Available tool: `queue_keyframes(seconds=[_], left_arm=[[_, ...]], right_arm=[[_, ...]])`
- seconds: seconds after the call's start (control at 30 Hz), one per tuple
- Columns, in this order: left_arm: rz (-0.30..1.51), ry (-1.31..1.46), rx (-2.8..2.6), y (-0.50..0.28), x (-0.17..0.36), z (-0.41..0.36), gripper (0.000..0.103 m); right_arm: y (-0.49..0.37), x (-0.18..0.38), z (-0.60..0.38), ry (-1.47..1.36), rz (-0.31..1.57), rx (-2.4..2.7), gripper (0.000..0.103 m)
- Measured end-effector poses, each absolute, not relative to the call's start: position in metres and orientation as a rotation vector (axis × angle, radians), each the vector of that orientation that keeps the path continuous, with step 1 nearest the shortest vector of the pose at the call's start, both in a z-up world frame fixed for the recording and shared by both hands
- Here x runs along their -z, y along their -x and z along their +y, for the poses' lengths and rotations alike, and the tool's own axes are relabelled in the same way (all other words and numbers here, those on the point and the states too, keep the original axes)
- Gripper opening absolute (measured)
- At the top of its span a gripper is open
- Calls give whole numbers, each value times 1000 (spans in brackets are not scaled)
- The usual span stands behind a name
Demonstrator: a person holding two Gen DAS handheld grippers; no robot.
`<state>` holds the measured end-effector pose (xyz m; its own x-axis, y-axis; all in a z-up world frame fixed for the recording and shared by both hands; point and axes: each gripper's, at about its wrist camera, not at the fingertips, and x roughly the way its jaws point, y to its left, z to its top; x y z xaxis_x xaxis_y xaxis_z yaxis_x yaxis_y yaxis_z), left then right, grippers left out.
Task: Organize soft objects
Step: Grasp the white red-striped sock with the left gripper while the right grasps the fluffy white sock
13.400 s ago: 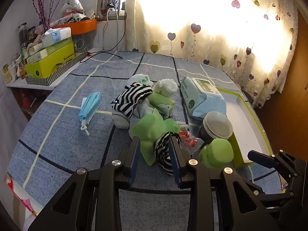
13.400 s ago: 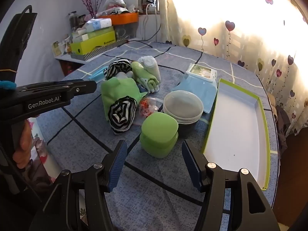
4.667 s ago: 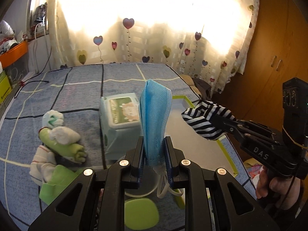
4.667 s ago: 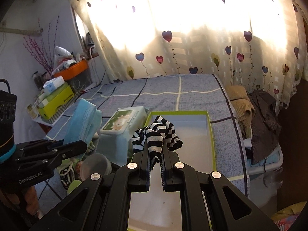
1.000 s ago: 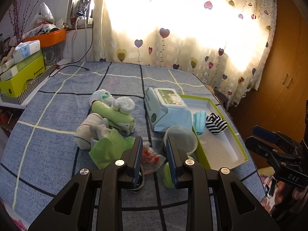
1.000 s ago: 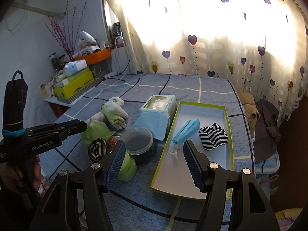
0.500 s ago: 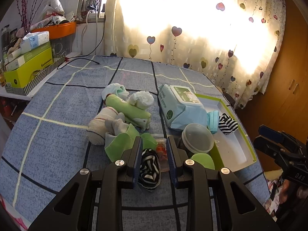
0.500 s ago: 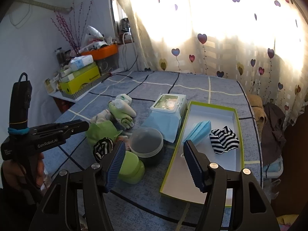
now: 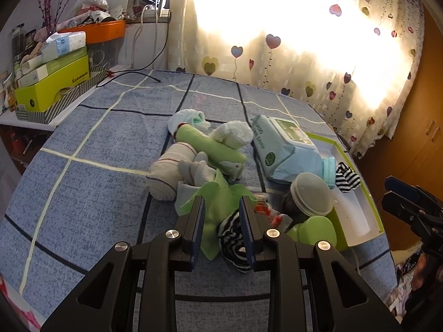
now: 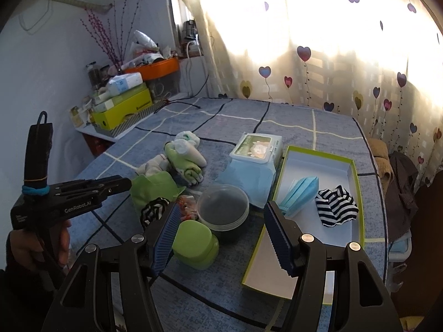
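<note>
Two grippers work the bed [image 9: 91,182], each with nothing held. Nearest, the left gripper [image 9: 221,218] hangs over the striped sock [image 9: 231,233], fingers part-open and straddling it without pinching, apparently lined up for the next pick. The right gripper [image 10: 221,233] has its fingers wide above the jar [image 10: 223,211], probably waiting its turn. Beyond, a green cloth [image 9: 218,196] and rolled socks [image 9: 193,155] lie heaped mid-bed, unsorted. Farther right, the tray [image 10: 357,182] holds a mask [image 10: 300,192] and another striped sock [image 10: 336,206], side by side, seemingly as the collection spot.

Left tongs [image 9: 221,228] nearer striped sock [image 9: 231,238]
</note>
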<state>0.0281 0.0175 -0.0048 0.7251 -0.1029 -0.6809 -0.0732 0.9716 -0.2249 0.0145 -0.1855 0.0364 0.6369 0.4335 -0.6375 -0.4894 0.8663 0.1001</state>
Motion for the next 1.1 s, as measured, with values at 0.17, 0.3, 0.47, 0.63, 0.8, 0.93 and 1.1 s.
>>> queue_keyframes(seconds=[0.17,0.3,0.47,0.63,0.8,0.93,1.1], left_arm=[[775,247,8,-32,11,24,27],[787,249,17,-39,15,28,45],[805,257,20,-46,23,32,46],[832,273,34,-53,35,37,46],[825,306,40,-51,38,46,46],[784,314,39,-48,31,56,46],[766,317,2,-54,29,72,46]], right_arm=[[-20,-34,-173,98,712,-554,63],[-28,-33,-163,101,717,-591,63],[-36,-29,-151,110,724,-614,63],[-43,-25,-138,133,735,-634,63],[-59,-24,-122,167,744,-645,63],[-77,-24,-102,191,750,-666,63],[-102,-15,-76,224,787,-688,63]])
